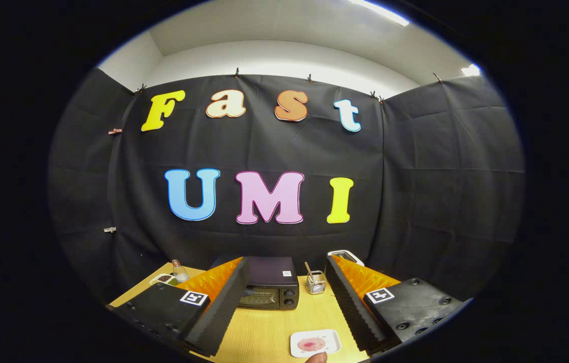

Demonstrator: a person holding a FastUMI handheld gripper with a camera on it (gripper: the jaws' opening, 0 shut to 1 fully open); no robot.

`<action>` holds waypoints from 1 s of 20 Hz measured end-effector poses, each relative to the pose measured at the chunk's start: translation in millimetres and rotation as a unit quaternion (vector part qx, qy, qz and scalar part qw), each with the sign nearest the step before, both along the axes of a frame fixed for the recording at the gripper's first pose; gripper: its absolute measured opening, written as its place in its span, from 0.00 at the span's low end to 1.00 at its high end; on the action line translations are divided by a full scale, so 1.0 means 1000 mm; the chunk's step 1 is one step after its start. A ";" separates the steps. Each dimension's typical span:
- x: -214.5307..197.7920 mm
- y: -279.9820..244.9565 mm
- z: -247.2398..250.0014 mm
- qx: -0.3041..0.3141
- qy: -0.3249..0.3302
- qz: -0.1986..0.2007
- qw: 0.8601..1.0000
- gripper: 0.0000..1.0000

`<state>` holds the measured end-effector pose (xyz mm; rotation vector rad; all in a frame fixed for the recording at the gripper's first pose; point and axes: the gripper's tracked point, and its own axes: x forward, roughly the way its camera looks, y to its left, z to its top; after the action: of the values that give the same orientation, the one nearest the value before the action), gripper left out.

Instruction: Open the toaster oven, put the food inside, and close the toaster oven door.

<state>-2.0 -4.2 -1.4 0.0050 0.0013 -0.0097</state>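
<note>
Toaster oven (269,290) sits shut beyond the wide-open, empty gripper (284,302); I'd bring the fingers squarely down to its door handle first.

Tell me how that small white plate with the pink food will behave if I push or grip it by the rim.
The small white plate looks shallow and flat, so it will probably slide on the smooth wooden table rather than tip. Its low rim may give thin purchase. The pink food lies flat, so it likely stays put if kept level. The tool is open, the plate between its fingers.
</note>
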 end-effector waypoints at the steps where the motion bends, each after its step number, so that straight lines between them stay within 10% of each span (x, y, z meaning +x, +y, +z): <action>1: 0.000 0.000 0.002 0.000 0.000 0.000 1.000 0.97; 20: 0.050 0.062 -0.043 -0.002 0.040 0.030 0.999 0.97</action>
<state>48.0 57.6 -44.9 0.0010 0.0822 0.0506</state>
